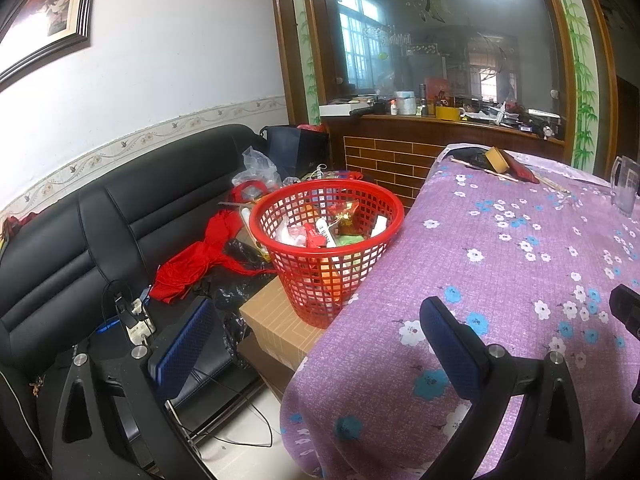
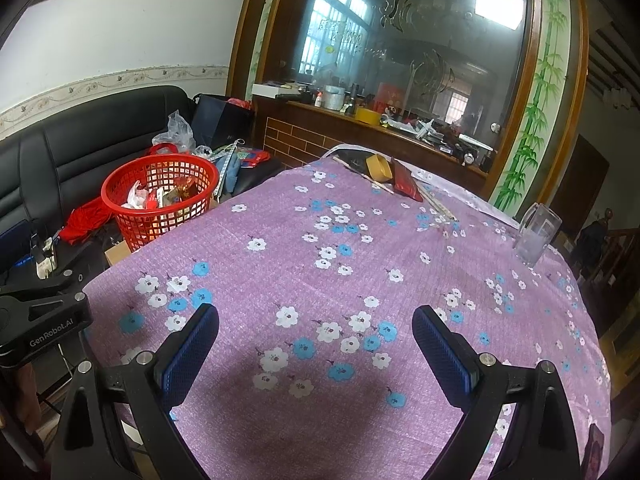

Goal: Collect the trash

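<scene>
A red mesh basket (image 1: 326,236) (image 2: 160,196) holding wrappers and other trash stands on a cardboard box (image 1: 276,324) beside the table's left edge. My left gripper (image 1: 316,336) is open and empty, below and in front of the basket, straddling the table's edge. My right gripper (image 2: 316,344) is open and empty above the purple flowered tablecloth (image 2: 360,260). At the table's far end lie a small yellow box (image 2: 378,168), a red packet (image 2: 406,180) and thin sticks (image 2: 434,204). The left gripper's body (image 2: 36,320) shows at the right view's left edge.
A glass mug (image 2: 534,236) stands at the table's right edge. A black sofa (image 1: 80,240) carries red cloth (image 1: 192,260), plastic bags and a power strip (image 1: 134,316). Behind the table is a wooden counter (image 1: 440,128) crowded with items under a mirror.
</scene>
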`<state>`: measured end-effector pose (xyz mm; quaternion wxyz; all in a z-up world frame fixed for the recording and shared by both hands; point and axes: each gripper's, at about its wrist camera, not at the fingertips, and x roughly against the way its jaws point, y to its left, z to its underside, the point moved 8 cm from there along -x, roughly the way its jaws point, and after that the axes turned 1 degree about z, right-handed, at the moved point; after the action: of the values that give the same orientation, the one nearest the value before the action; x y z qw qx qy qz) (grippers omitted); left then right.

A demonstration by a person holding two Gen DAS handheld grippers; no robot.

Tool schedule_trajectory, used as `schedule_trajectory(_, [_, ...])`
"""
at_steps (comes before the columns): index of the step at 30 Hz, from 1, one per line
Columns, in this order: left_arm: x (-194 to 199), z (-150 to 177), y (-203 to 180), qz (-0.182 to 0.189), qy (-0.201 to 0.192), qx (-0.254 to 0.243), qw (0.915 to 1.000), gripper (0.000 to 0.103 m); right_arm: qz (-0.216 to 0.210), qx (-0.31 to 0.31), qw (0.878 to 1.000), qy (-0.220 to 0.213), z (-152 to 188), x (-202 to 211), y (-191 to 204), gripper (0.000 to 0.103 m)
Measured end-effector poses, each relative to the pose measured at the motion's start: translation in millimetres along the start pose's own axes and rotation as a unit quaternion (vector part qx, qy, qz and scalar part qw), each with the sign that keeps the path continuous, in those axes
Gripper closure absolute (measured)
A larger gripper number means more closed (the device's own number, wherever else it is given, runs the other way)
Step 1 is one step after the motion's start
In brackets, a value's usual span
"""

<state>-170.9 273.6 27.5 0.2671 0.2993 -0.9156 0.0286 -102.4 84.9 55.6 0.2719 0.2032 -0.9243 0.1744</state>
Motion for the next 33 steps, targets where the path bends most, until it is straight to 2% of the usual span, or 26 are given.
schedule_trajectory(24, [1.4, -3.2, 1.2, -0.005, -0.008, 0.004, 0.9999, 0.001, -0.007, -0.012, 1.0, 0.003, 2.9, -6.5, -2.6, 0.004])
schedule_trajectory(33, [-3.8, -11.6, 9.8, -0.015, -0.022, 0.018, 0.9995, 0.001, -0.008, -0.032, 0.999, 0.012, -14.0, -27.1, -10.4, 0.004])
